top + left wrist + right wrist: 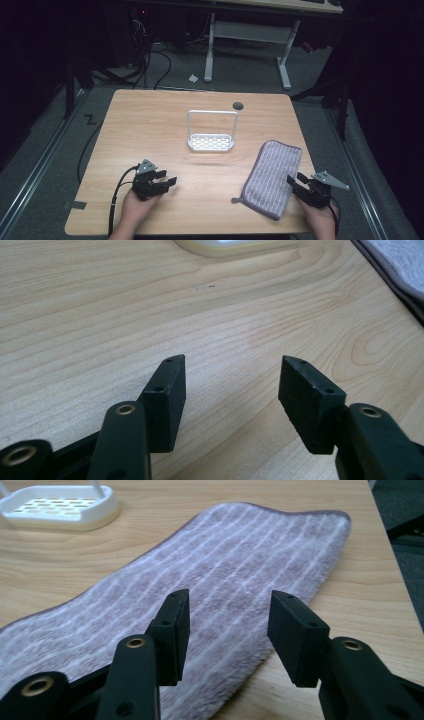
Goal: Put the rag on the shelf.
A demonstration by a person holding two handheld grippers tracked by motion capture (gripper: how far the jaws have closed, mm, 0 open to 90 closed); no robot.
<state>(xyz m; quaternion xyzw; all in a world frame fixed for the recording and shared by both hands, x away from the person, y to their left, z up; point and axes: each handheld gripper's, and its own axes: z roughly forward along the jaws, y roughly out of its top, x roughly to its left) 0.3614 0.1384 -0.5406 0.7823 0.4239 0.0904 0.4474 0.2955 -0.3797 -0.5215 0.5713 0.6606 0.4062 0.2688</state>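
A folded purple-grey striped cloth (272, 177) lies flat on the right side of the wooden table (150, 125); in the right gripper view the cloth (240, 565) stretches away under the jaws. My right gripper (293, 182) sits at the cloth's near right edge, open, with nothing between its fingers (172, 630). A white rack with a tall wire handle (211, 141) stands in the table's middle; its tray (60, 507) shows at the top left of the right gripper view. My left gripper (167, 179) rests near the front left, open and empty, its fingers (167, 397) over bare wood.
A round dark grommet (238, 105) sits near the table's far edge. Beyond the table stand a white desk frame (245, 35) and cables on the floor. The cloth's edge (400, 265) shows at the top right of the left gripper view.
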